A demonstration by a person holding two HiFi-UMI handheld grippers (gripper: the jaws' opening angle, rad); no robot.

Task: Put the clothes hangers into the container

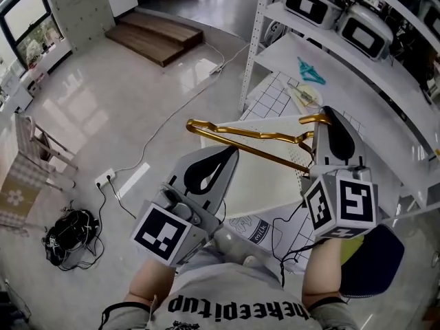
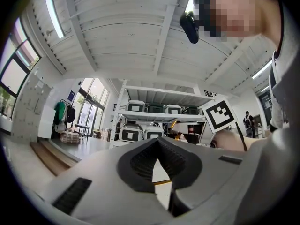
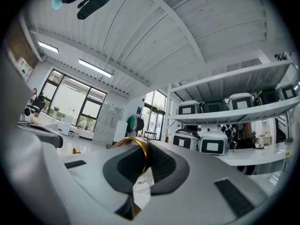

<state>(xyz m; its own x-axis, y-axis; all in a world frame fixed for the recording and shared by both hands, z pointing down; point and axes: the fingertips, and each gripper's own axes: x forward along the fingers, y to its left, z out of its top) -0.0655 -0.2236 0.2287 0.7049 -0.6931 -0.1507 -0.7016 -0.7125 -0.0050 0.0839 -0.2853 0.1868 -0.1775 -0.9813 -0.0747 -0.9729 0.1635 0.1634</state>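
A gold metal clothes hanger (image 1: 240,139) hangs in the air in front of me, lying roughly level. My right gripper (image 1: 331,115) is shut on its hook (image 3: 139,153), which curves up between the pads. My left gripper (image 1: 232,151) sits just beside the hanger's lower bar with its jaws closed. In the left gripper view its pads (image 2: 140,161) meet with nothing between them, and a strip of the gold bar (image 2: 161,183) shows through the gap below. A white container (image 1: 268,184) with a perforated side lies under the hanger. A teal hanger (image 1: 309,71) rests on the shelf.
A white metal rack (image 1: 258,40) stands at the right, with grey cases (image 1: 309,5) on its upper shelf. On the glossy floor are a power strip (image 1: 104,179) with a cable, a black bundle (image 1: 69,236), a chair (image 1: 27,163) and a wooden step (image 1: 155,36).
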